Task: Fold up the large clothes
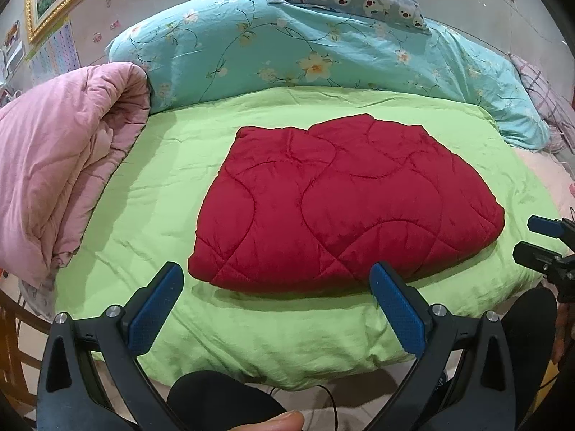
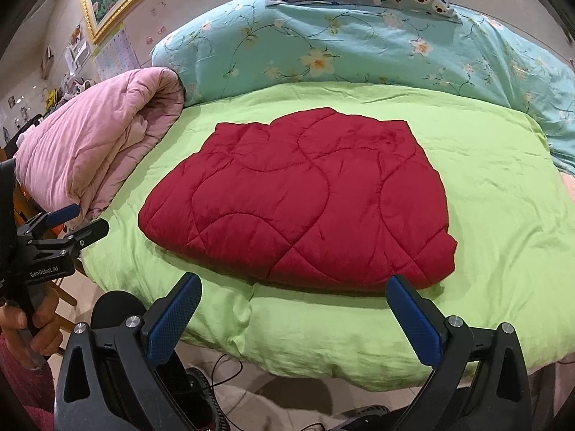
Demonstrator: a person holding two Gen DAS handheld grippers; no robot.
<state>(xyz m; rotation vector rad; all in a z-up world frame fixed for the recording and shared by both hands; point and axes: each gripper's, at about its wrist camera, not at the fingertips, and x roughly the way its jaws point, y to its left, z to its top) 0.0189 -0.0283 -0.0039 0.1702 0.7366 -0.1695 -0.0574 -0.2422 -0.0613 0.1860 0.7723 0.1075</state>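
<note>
Red quilted padded garment [image 1: 345,204] lies folded into a compact bundle at the middle of the lime-green cotton bedcover [image 1: 161,186] — flat, untouched. Left gripper [image 1: 276,309] hovers short of its near edge, blue-padded fingers spread wide, holding nothing. Right gripper [image 2: 294,319] likewise — fingers apart, empty. Rolled pink quilt [image 1: 61,176] sits at the left; turquoise floral duvet [image 1: 287,43] behind.

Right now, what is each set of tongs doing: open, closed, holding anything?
Left tongs: open, empty, short of the red quilted garment.
Right tongs: open, empty.
</note>
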